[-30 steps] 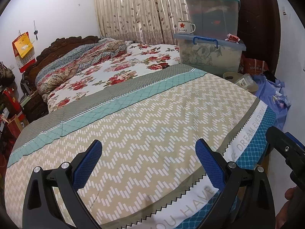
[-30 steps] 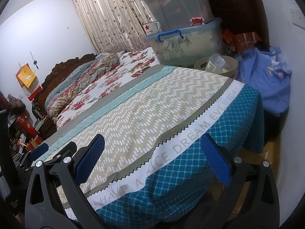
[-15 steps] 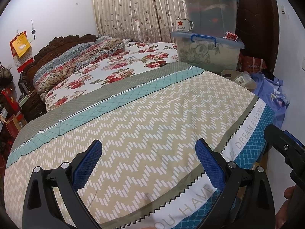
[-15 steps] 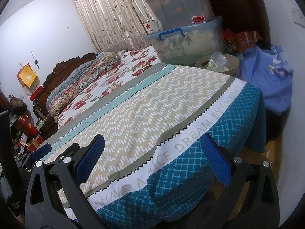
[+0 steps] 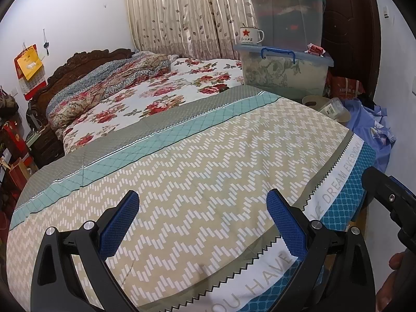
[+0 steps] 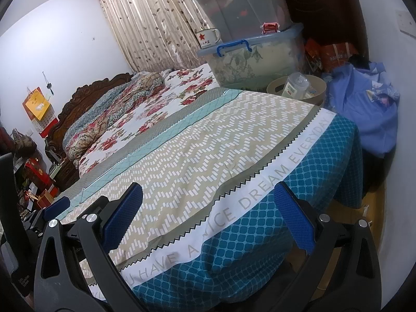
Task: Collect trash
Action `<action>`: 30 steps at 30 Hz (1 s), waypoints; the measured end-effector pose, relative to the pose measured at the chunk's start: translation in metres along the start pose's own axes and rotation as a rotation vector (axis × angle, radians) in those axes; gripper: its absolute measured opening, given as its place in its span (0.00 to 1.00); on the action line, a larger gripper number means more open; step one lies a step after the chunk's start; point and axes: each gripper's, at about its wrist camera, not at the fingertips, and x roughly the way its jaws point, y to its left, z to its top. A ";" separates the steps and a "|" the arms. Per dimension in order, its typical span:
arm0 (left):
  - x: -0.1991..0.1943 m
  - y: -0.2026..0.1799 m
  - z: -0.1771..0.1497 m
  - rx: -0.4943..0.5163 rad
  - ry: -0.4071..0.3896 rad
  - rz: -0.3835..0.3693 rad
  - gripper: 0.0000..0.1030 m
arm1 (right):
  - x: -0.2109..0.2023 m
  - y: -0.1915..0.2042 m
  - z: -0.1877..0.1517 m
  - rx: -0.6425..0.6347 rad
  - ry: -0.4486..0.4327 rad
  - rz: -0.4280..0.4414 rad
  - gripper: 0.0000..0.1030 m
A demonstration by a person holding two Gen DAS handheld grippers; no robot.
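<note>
While hovering over the near end of the zigzag bedspread (image 5: 208,143), spread wide with nothing held: left gripper (image 5: 202,195), blue pads (image 5: 121,223) well apart, only cloth showing between them. Same for the right gripper (image 6: 208,187) – jaws apart, gripping nothing, poised over the near right corner of the bed where the lettered white band and teal border hang down.

Lying on the far half of the bed: a floral quilt (image 5: 182,88), bunched up towards the carved wooden headboard (image 5: 85,59) at far left. Hanging behind it: a leaf-patterned curtain (image 5: 187,13).

Stacked at the far right beside the bed: two clear storage boxes, the upper box (image 5: 288,18) resting on the lower box (image 5: 283,75) with its blue handle. Standing on the lower box's lid, at its left end: an enamel mug (image 5: 249,36) with a red star.

Likely trash, well apart from both grippers – a small red packet (image 5: 316,49) lying on the lower box's lid at its right end, just beside the upper box. Set near the foot of the boxes, past the bed's far right corner: a round beige basket (image 6: 275,85) with a plastic bottle (image 6: 296,85) tilted inside. Heaped just right of the basket: blue cloth (image 6: 369,109).
</note>
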 end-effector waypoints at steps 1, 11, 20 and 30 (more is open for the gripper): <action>-0.001 0.001 -0.001 0.000 -0.003 0.001 0.92 | -0.001 -0.001 0.000 0.000 0.000 0.001 0.97; -0.003 0.005 0.002 -0.004 -0.012 -0.006 0.92 | -0.001 0.000 0.000 0.004 0.004 0.007 0.97; -0.004 0.004 0.003 0.009 -0.013 -0.011 0.92 | -0.002 0.001 0.000 0.002 0.004 0.012 0.97; -0.005 0.004 0.003 0.017 -0.016 -0.011 0.92 | -0.002 0.002 -0.001 0.003 0.004 0.012 0.97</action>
